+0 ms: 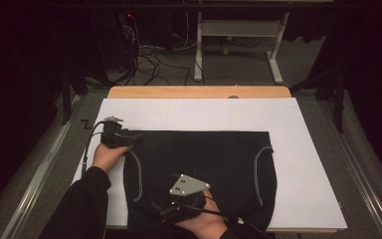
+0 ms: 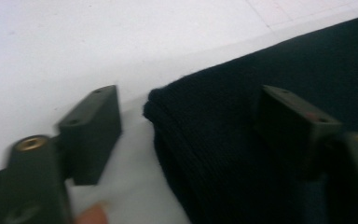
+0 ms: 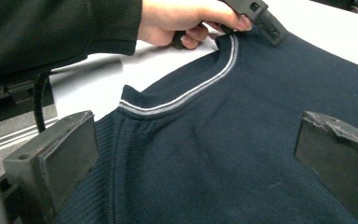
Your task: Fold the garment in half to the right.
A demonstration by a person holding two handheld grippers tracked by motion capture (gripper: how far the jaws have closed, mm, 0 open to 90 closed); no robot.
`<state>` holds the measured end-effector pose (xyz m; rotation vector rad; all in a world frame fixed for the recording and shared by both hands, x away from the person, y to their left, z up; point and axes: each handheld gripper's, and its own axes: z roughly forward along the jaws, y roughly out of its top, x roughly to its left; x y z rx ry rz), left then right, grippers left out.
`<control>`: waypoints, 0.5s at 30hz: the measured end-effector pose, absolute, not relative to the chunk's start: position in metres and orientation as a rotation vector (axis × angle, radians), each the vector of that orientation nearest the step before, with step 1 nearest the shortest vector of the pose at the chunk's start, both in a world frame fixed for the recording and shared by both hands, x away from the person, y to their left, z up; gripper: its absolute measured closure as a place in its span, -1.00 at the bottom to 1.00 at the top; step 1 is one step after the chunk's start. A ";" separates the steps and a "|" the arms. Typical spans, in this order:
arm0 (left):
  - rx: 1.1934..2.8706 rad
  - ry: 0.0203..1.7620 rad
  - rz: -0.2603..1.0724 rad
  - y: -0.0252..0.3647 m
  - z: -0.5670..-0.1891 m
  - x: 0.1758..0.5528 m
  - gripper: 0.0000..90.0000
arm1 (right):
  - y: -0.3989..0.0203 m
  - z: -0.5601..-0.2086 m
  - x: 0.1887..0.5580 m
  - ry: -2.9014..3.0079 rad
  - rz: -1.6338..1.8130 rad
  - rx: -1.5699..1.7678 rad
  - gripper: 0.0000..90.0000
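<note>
- On the white sheet [image 1: 303, 149] that covers the wooden table, a dark navy knitted sleeveless top [image 1: 204, 164] lies flat, its hem running straight along the far side and its pale-trimmed armholes curving down each flank.
- We judge the step in hand to be taking hold of the garment's far left corner, likely as the start of a fold.
- Our left gripper [image 2: 191, 126] sits at that corner: one jaw rests on the bare sheet just beside the ribbed edge, the other lies over the knit, so the corner stands between them. They look half spread and not yet pressing the cloth.
- Our right gripper [image 3: 196, 158] hovers over the near middle of the top with its jaws wide apart, pinching nothing; the fabric lies flat beneath them.
- Next, the left jaws need to close fully on both layers at the corner before any lift, or the knit may slip out.
- The right gripper would then need its own hold, perhaps at the near edge, to carry the fold evenly.
- Close up, the knit shows fine ribbing and a grey-white stripe along the armhole trim [image 3: 186, 93].
</note>
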<state>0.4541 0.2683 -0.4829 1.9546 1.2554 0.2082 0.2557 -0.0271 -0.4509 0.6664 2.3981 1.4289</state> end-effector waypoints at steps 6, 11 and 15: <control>1.923 1.276 0.200 0.269 -0.484 0.450 0.01 | -0.021 -0.453 0.251 2.430 1.418 0.657 -1.00; 1.969 1.207 0.254 0.262 -0.486 0.442 0.38 | -0.013 -0.458 0.246 2.466 1.405 0.636 -1.00; 1.947 1.143 0.323 0.262 -0.485 0.432 0.64 | -0.001 -0.462 0.243 2.516 1.377 0.612 -0.97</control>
